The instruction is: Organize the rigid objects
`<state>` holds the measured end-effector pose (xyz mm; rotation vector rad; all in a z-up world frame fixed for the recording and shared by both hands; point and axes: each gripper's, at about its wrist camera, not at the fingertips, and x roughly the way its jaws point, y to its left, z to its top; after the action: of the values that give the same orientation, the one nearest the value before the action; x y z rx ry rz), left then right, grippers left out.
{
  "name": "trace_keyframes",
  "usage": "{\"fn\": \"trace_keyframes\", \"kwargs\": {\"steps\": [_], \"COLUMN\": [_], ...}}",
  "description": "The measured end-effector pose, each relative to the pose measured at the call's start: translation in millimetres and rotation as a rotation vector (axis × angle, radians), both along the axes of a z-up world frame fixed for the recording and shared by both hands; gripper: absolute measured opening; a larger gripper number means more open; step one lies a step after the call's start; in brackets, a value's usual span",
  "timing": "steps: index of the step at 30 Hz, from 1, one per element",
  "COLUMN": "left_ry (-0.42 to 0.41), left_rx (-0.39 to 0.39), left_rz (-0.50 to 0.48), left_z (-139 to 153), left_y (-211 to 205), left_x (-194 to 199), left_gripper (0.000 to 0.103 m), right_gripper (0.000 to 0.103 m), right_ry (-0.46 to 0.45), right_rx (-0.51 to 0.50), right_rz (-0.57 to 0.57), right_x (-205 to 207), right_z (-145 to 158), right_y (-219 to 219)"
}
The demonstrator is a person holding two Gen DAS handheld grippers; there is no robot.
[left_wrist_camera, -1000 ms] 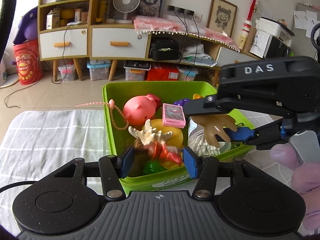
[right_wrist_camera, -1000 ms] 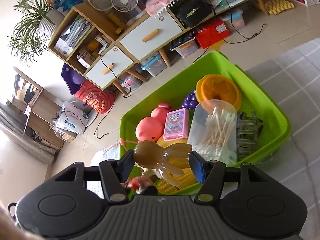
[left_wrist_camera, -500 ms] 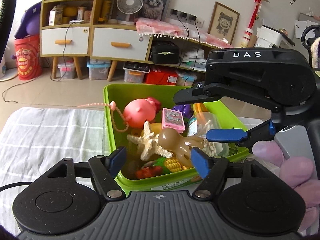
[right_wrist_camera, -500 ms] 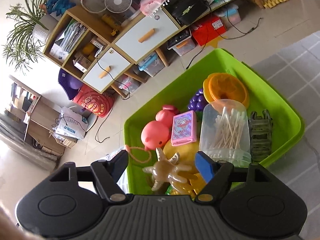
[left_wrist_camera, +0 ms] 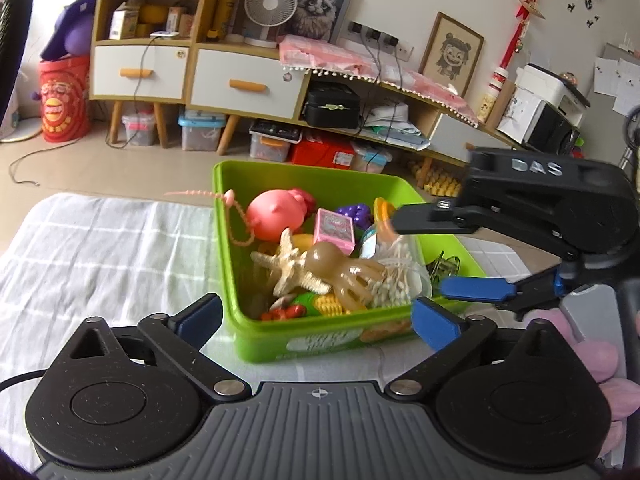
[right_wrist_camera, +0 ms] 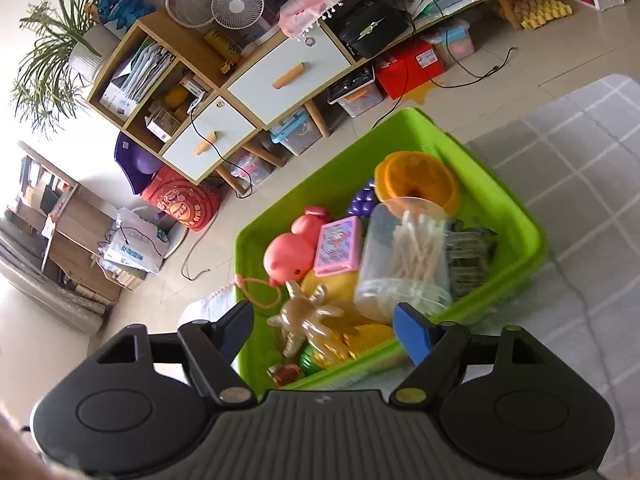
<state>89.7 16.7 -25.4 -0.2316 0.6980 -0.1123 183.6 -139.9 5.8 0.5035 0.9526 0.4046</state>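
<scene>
Left hand-held gripper (left_wrist_camera: 316, 312): jaws opening, nothing between them; it straddles the near wall of the green bin (left_wrist_camera: 228, 216).
Desk cloth (left_wrist_camera: 104, 248): bare at left; a careless pull-back could drag it and the bin.
Octopus toy (left_wrist_camera: 340, 270): released, lying on the starfish (left_wrist_camera: 290, 266) atop the heap (perched, likely to roll).
Cotton-swab jar (left_wrist_camera: 394, 272): tilted beside it; a nudge may tip it.
Right hand-held gripper (right_wrist_camera: 324, 326): jaws opening, empty, close above the bin.
</scene>
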Motion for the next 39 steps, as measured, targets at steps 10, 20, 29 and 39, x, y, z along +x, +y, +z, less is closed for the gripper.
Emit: {"fn": "trace_keyframes", "kwargs": {"steps": [10,20,29,39], "left_ry": [0.064,0.182,0.207,0.25], "left_rx": [0.115,0.149,0.222,0.244], "left_rz": [0.088,0.143,0.187,0.175], "left_z": [17,12,12,3], "left_y": [-16,-28,-39,-43], "left_x": [-35,-63,-70,-70], "left_gripper": [0.101,0.101,0.101,0.101], "right_gripper": [0.07,0.078,0.078,0.078], "right_ry": [-0.047,-0.17,-0.212,-0.166], "right_rx": [-0.097,-0.319,-0.479,-0.49], "right_rz": [-0.007,0.048,0.085,0.107], "right_x": [-46,-94,-107,-111], "right_z": [0,13,8,-2], "right_y": [-41,-46,-35,-29]}}
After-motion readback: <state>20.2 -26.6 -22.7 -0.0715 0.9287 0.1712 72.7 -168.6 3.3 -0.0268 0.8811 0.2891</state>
